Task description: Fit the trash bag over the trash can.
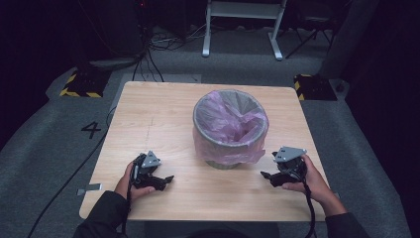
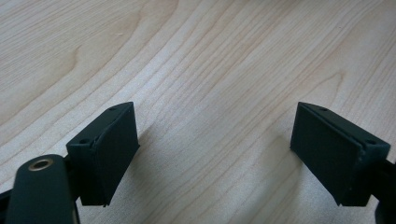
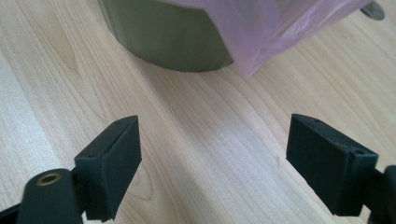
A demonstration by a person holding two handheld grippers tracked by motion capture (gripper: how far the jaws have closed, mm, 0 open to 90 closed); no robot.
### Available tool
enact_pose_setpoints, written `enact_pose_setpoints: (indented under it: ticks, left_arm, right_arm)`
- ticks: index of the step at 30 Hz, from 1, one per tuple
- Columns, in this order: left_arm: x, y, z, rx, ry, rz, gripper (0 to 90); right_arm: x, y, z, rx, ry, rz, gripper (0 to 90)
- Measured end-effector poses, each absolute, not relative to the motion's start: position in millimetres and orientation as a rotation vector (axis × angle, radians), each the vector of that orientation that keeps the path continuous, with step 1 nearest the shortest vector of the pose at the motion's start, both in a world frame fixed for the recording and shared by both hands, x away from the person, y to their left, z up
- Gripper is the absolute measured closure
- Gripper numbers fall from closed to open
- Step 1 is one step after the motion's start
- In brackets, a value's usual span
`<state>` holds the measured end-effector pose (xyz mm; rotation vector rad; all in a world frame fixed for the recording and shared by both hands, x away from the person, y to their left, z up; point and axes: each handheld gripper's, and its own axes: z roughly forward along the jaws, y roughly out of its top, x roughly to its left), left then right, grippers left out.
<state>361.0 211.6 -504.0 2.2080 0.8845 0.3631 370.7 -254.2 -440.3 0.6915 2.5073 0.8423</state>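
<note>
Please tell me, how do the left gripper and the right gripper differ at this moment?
The left gripper lies near the table's left edge, with bare wood ahead; the right gripper sits beside the bin, facing its wall and pink liner. Both are open and hold nothing.

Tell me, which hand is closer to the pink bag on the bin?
Probably the right. The right hand-held gripper is open and faces the bin, with the pink bag hanging just ahead. The left hand-held gripper, also open, faces bare table.
</note>
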Motion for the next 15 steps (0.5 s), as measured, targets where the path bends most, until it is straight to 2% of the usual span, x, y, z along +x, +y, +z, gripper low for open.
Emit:
enact_pose_setpoints:
  ticks: [15]
  left_arm:
    - [360.9,211.5,-504.0,2.208,0.885,0.362,14.9]
  right_arm:
    - [363.9,-266.1,-466.2,0.765,2.494,0.801,18.3]
